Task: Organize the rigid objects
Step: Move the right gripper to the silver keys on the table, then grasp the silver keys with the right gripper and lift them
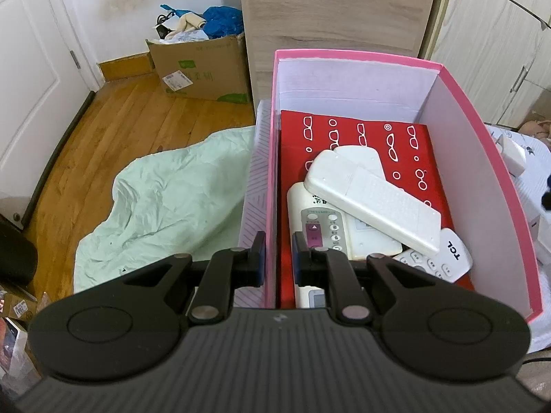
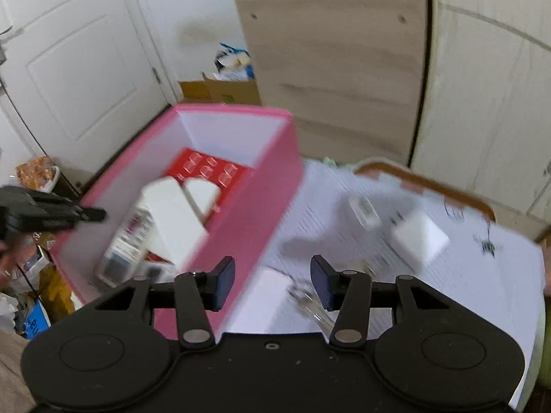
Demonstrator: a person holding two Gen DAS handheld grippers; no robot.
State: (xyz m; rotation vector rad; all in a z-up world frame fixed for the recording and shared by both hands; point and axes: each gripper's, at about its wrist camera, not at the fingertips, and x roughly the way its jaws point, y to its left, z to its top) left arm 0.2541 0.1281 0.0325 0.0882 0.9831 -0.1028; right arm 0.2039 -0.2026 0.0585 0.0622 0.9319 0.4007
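A pink box point(image 1: 461, 79) stands on a white patterned cloth; it also shows in the right wrist view point(image 2: 261, 213). Inside lie several white remote controls point(image 1: 372, 203) on a red case point(image 1: 361, 130), one marked TCL point(image 1: 454, 251). My left gripper point(image 1: 278, 258) is shut on the box's left wall point(image 1: 272, 179), one finger outside and one inside. My right gripper point(image 2: 272, 282) is open and empty, above the cloth just right of the box. White chargers point(image 2: 418, 237) and a small white device point(image 2: 361, 210) lie on the cloth, blurred.
A wooden cabinet point(image 1: 330, 17) stands behind the box. A cardboard box point(image 1: 203, 69) of bags sits on the wood floor. A pale green sheet point(image 1: 165, 206) lies left. A white door point(image 2: 75, 69) is at left. A white charger point(image 1: 513, 151) lies right of the box.
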